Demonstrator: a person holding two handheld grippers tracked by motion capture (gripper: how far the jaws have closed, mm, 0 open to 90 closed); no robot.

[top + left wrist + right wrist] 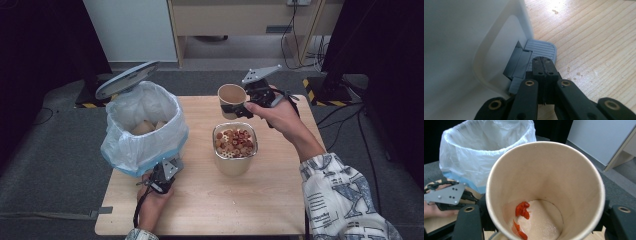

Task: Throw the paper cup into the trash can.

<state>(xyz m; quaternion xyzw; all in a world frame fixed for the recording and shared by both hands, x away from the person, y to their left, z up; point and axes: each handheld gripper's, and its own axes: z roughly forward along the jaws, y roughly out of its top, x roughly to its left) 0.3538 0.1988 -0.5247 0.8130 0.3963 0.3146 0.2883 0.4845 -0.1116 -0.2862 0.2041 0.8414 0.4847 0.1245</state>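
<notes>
- Right gripper (239,107): jaws clamped on the sides of a paper cup (231,96), held in the air above the far part of the table (210,200), just beyond the bowl (235,145). In the right gripper view the cup (544,192) opens toward the camera and is nearly empty; a few red scraps (522,210) and a wet film cling to its bottom.
- Left gripper (161,175): low at the near foot of the bin (142,122). In the left gripper view its jaws are pressed together with nothing between them, their tips (543,63) resting on the grey pedal (541,48) that sticks out from the white bin wall (461,37).
- Bin: stands on the left of the table, lined with a clear bag (486,147). Its lid (127,79) is tipped up at the back, so the mouth is open. Pale waste lies inside.
- Bowl: a metal one at mid-table, holding round slices and reddish pieces (234,141); it stands between the two grippers, apart from both.
- Step in hand (judged): the pedal is pressed to hold the lid up while the used cup is carried toward the bin for disposal.
- Next move (judged): the cup must travel left across the table, over the bag's rim, and be released above the opening; the left gripper's pressure on the pedal should last until the cup has dropped, or the lid may fall on it.
</notes>
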